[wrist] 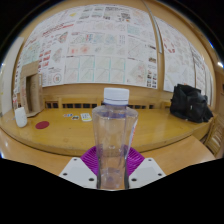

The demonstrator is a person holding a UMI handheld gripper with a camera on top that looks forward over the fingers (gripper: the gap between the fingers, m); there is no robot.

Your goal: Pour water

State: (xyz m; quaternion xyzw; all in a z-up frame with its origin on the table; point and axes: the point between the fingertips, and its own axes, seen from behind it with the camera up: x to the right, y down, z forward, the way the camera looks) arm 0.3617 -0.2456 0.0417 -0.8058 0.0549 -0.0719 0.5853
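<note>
A clear plastic water bottle with a white cap stands upright between my fingers, filling the middle of the view. My gripper is shut on its lower body. The purple pads press against it from both sides. The bottle's base is hidden low between the fingers. Beyond it, a white cup stands at the far left of a wooden table.
A red round lid or coaster lies near the white cup. Small items sit mid-table behind the bottle. A black bag rests at the table's right end. Posters cover the wall behind.
</note>
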